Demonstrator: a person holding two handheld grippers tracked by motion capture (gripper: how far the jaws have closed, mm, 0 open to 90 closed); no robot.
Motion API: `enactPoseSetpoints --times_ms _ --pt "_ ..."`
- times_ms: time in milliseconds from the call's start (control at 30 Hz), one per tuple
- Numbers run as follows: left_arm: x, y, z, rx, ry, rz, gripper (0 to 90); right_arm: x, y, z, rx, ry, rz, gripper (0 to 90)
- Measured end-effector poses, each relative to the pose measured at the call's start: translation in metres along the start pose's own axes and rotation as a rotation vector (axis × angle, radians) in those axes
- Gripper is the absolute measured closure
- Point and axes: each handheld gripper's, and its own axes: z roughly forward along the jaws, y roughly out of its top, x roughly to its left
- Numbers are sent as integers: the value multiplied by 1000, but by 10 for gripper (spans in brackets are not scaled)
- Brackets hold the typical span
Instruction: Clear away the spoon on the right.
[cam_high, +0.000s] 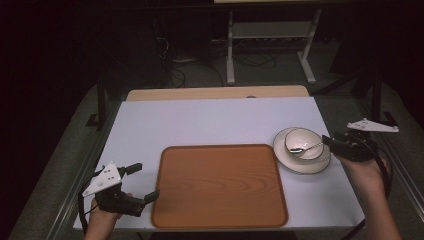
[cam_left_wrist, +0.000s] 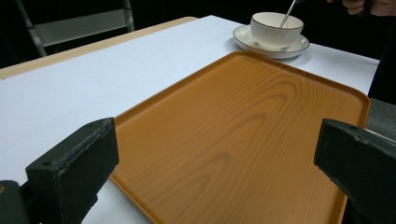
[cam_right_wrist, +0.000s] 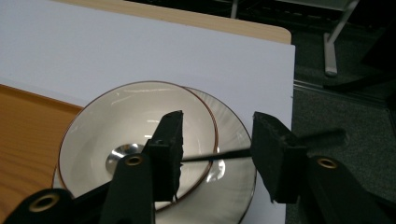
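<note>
My right gripper (cam_high: 331, 142) hung over the right edge of the table (cam_high: 210, 120), its jaws spread with a gap between them. In the right gripper view the thin handle of the spoon (cam_right_wrist: 205, 156) ran across that gap from one jaw to the other; whether the pads actually pressed on it I could not tell, and the jaws looked too far apart to be pinching it. The spoon's (cam_high: 305, 148) round end lay in the bottom of the white bowl (cam_high: 302, 142), and its handle sloped up over the rim toward my gripper. The bowl stood on a white plate (cam_high: 312, 165) with a dark line around its edge, just beside the right edge of the wooden tray (cam_high: 220, 185).

My left gripper (cam_high: 141, 181) sat at the near left of the table, just beside the tray's left edge, jaws spread wide and holding nothing. In the left gripper view the tray (cam_left_wrist: 243, 130) lay bare between the two jaws, with the bowl (cam_left_wrist: 275, 29) and plate (cam_left_wrist: 247, 39) beyond its far corner.
</note>
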Motion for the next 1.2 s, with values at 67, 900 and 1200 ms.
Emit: enactPoseSetpoints --times_ms 67,900,1200 --pt "0 0 0 -1 1 -3 0 -2 -5 -4 -1 -4 16 507" --pt "0 0 2 7 -1 1 0 -11 -19 43 25 46 109 451" --pt "0 0 2 6 0 2 0 -8 -20 44 29 47 113 562"
